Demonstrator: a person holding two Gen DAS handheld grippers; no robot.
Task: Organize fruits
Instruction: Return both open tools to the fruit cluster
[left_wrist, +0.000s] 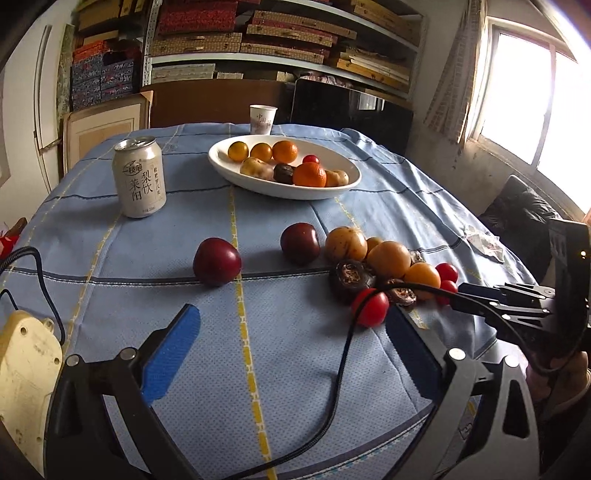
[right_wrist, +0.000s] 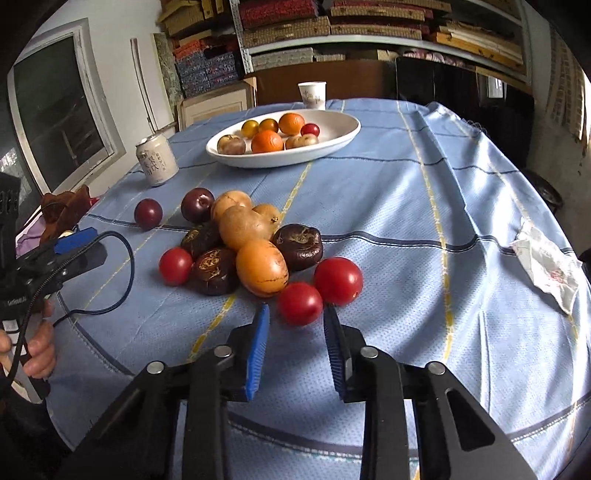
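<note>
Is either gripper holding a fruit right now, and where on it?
Left gripper is open and empty. Right gripper has its fingertips at either side of a small red tomato on the cloth; whether the pads are pressing on it cannot be told.

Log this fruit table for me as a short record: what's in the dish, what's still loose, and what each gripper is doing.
dish: white dish, holding oranges, a small red tomato and other fruit
loose: fruit pile on the blue cloth, two dark plums to its left
left gripper: jaws wide open, nothing between
right gripper: jaws close around a red tomato; firm grip unclear
other: drink can, paper cup
</note>
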